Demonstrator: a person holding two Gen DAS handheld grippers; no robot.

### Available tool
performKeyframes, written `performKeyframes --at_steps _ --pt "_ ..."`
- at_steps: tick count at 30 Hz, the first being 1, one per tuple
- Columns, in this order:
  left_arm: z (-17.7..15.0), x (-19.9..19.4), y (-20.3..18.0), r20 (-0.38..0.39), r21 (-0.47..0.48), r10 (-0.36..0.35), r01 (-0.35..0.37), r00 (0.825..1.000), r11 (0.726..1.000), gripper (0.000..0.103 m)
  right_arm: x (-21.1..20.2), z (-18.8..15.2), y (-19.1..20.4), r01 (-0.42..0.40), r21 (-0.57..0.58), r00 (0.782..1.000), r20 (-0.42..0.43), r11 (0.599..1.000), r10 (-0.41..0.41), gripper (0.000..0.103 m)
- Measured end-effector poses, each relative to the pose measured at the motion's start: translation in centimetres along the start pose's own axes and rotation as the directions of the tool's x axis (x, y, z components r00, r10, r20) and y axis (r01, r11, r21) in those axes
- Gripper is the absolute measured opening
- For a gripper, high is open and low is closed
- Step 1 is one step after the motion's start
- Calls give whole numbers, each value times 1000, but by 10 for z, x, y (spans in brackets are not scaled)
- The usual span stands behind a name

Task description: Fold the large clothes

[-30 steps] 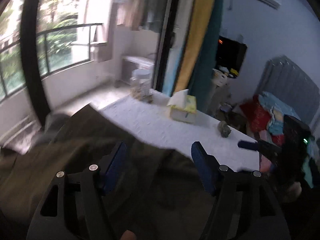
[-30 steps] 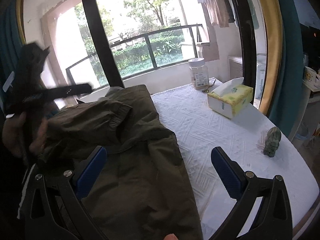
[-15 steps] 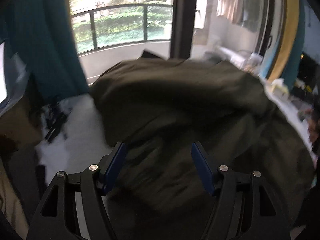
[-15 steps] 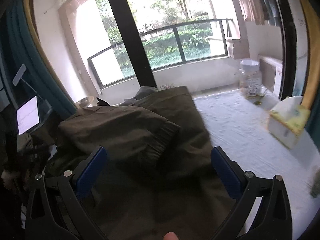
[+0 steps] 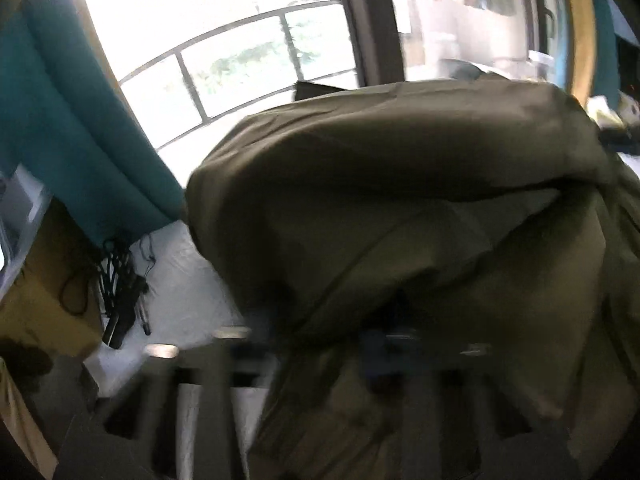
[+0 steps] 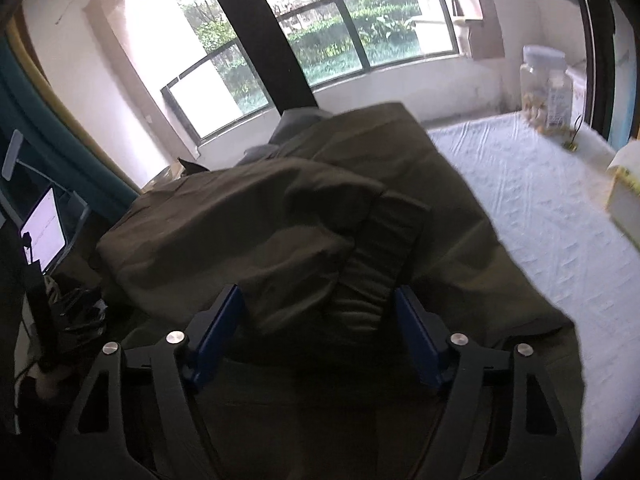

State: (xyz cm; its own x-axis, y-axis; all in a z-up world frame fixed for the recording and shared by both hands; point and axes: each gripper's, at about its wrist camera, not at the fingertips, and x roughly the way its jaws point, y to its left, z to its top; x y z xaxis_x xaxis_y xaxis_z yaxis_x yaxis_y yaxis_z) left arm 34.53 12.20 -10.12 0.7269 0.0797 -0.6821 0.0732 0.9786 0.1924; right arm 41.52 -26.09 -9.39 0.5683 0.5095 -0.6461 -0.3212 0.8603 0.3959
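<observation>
— On the white textured tablecloth (image 6: 532,208) lies the olive-green jacket (image 6: 280,216), bunched up over the left half of the table. Where does its sleeve sit?

— Folded across the body. The ribbed cuff (image 6: 380,256) points toward the right-wrist camera and lies between the blue pads (image 6: 218,330) of the right gripper (image 6: 316,332).

— Is that gripper clamped on the cuff?

— No. Its jaws are closing, with the sleeve end between them, but both pads stand clear of the cloth on either side, so it is not grasping anything.

— And the left gripper (image 5: 320,344)?

— Heavily blurred in its own view. Its jaws are closing too, and jacket fabric bulges right over and between the fingers. Whether the pads already pinch the cloth, I cannot tell.

— What else shows around the jacket?

— From the left wrist, a teal curtain (image 5: 60,128) hangs at the left, with a tangle of black cables (image 5: 120,280) on the cloth below it. From the right wrist, a clear plastic jar (image 6: 546,88) stands at the table's far corner, and a tissue box (image 6: 624,196) sits at the right edge, both well apart from the jacket. A lit laptop screen (image 6: 42,232) glows at the far left. Behind it all is a balcony railing (image 6: 360,16) with greenery beyond.
</observation>
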Motion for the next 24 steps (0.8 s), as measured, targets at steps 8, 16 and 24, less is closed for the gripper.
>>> performKeyframes --at_steps 8,16,24 --pt "-1 -65 54 171 -150 125 -99 977 984 7 -11 5 26 -86 -102 994 52 991 92 31" --pt "-28 -115 50 231 -150 118 -84 966 985 7 -47 8 61 -58 -218 986 143 974 90 30" --pt "-54 -145 19 225 -32 106 -102 969 994 7 -91 0 54 -41 -207 979 187 978 81 30"
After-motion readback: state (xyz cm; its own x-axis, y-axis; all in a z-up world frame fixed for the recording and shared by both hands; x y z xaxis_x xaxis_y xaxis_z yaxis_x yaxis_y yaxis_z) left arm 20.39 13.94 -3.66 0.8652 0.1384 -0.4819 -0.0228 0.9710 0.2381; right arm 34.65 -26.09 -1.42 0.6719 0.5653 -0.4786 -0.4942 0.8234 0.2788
